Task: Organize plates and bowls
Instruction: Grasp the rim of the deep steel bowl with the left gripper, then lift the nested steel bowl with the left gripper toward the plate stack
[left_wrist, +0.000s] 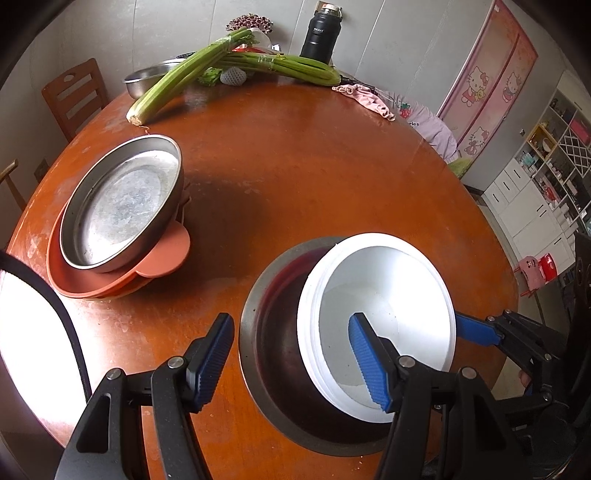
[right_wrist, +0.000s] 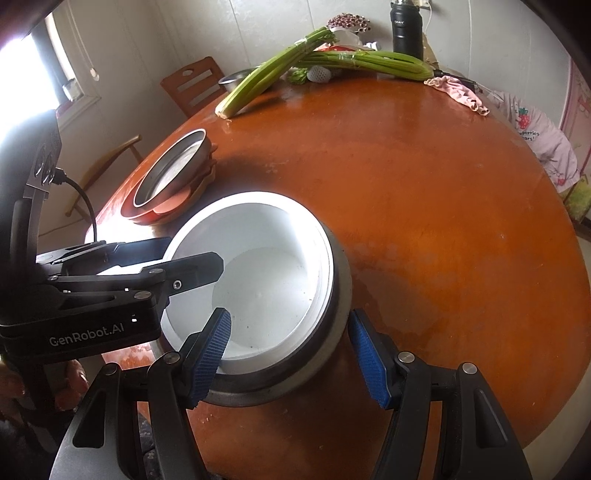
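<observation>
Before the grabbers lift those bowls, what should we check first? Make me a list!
1. White bowls nested inside the steel bowl: ok, though they sit off-centre, toward one side.
2. Left gripper open, straddling the near rims: ok, one finger inside the white bowls, one outside the steel bowl.
3. Right gripper open, straddling the opposite rims: ok.
4. Fingers already touching a rim: cannot tell.
5. Metal pan stacked on the orange plates, apart from the bowls: ok.
6. Celery far back on the table, out of the way: ok.
</observation>
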